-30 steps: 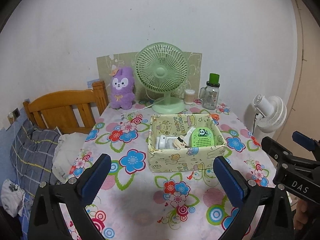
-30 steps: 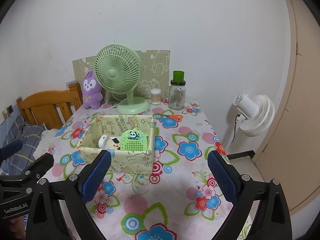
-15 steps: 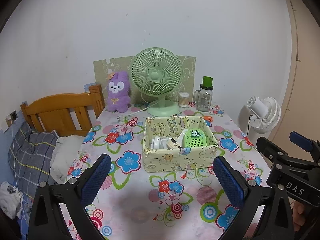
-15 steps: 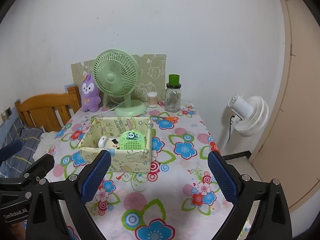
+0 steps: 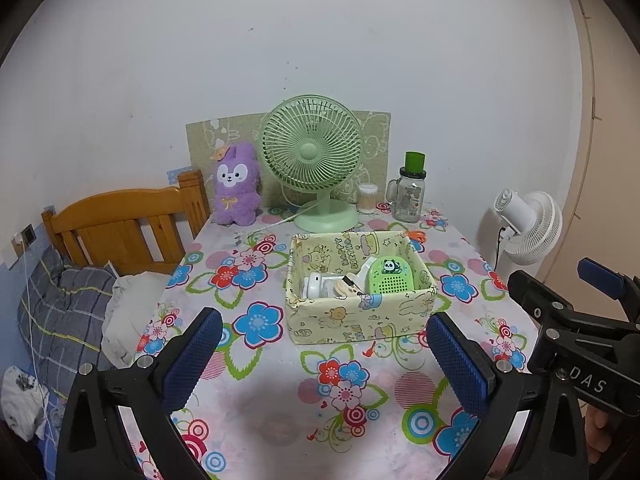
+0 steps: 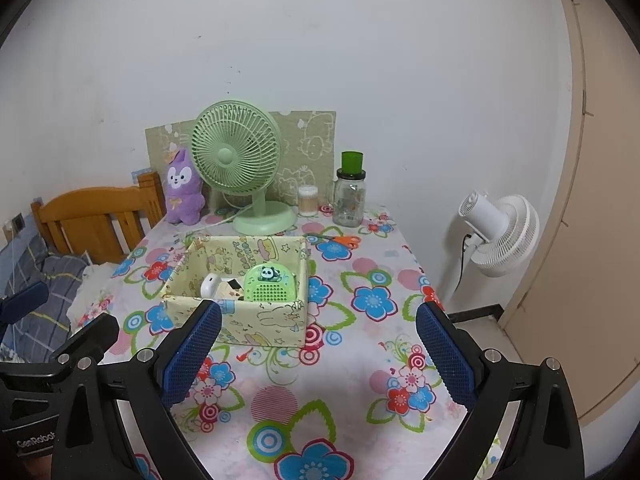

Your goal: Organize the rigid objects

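- Both grippers fill the lower part of their own views: the left gripper [image 5: 324,354] and the right gripper [image 6: 318,350] each have their blue-padded jaws spread wide apart with nothing between them, both well short of the box.
- Table [image 5: 280,412] under a floral cloth takes up the middle and bottom of each frame.
- Wooden headboard [image 5: 120,220] stands at mid left in the left wrist view, with plaid bedding [image 5: 60,312] below it.
- White floor fan [image 6: 500,236] sits at mid right, off the table's edge.
- Green desk fan [image 5: 314,156] stands upright at the table's far side, centre of frame, in front of a patterned board [image 5: 376,136] leaning on the wall.
- Yellow cartoon-print fabric box [image 5: 360,318] rests on the table in the centre of frame, nearer than the fan.
- Purple plush rabbit [image 5: 236,184] sits upright just left of the fan.
- Glass jar with a green lid [image 5: 410,188] stands right of the fan base, a small cotton swab container [image 5: 368,198] between them.
- Green panda-marked gadget [image 5: 390,278] leans inside the box at its right side.
- White rounded item [image 5: 314,284] lies inside the box at its left; smaller pieces between the two are too jumbled to tell.
- Orange-handled scissors [image 6: 346,240] lie flat on the cloth, just behind the box's right corner.
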`<action>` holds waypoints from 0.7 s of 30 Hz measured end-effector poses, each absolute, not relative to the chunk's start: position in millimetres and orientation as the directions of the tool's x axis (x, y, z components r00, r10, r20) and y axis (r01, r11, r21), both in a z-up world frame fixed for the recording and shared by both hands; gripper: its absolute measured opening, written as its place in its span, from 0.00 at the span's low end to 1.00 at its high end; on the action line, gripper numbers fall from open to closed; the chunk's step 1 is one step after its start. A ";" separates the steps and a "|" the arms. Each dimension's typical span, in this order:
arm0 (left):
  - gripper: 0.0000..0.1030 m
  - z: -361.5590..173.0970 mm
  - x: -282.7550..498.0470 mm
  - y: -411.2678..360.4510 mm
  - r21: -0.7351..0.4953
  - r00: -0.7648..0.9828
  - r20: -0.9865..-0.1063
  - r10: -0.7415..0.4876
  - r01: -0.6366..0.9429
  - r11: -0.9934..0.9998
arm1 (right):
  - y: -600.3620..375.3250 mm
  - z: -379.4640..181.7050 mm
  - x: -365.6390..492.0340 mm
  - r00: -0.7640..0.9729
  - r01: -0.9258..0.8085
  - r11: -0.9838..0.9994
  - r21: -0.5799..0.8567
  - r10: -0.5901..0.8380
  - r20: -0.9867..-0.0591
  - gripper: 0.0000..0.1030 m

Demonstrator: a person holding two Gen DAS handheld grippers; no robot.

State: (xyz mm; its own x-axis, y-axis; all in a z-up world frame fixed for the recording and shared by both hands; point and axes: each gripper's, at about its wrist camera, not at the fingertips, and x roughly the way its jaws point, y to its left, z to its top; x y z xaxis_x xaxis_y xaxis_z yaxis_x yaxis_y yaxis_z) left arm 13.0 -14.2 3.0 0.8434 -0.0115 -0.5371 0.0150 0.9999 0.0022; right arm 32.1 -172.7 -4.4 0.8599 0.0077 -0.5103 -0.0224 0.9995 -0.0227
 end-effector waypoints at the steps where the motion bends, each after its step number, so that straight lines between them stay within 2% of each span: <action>1: 1.00 3.0 13.1 -14.0 0.002 0.843 -0.538 -0.012 0.015 1.000 | -172.5 -4.6 32.1 0.860 -0.023 0.999 -0.022 0.008 -0.511 0.96; 21: 1.00 3.6 15.3 -11.7 -0.002 0.840 -0.542 -0.021 0.023 1.000 | -170.8 -4.2 31.7 0.859 -0.018 1.000 -0.015 0.008 -0.512 0.97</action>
State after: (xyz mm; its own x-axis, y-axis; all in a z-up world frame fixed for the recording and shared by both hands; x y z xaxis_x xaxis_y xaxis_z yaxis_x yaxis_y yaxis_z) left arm 15.3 -11.7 3.6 0.8401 -0.0207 -0.5420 0.0232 0.9997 -0.0024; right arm 31.7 -170.8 -4.2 0.8592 0.0077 -0.5116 -0.0176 0.9997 -0.0146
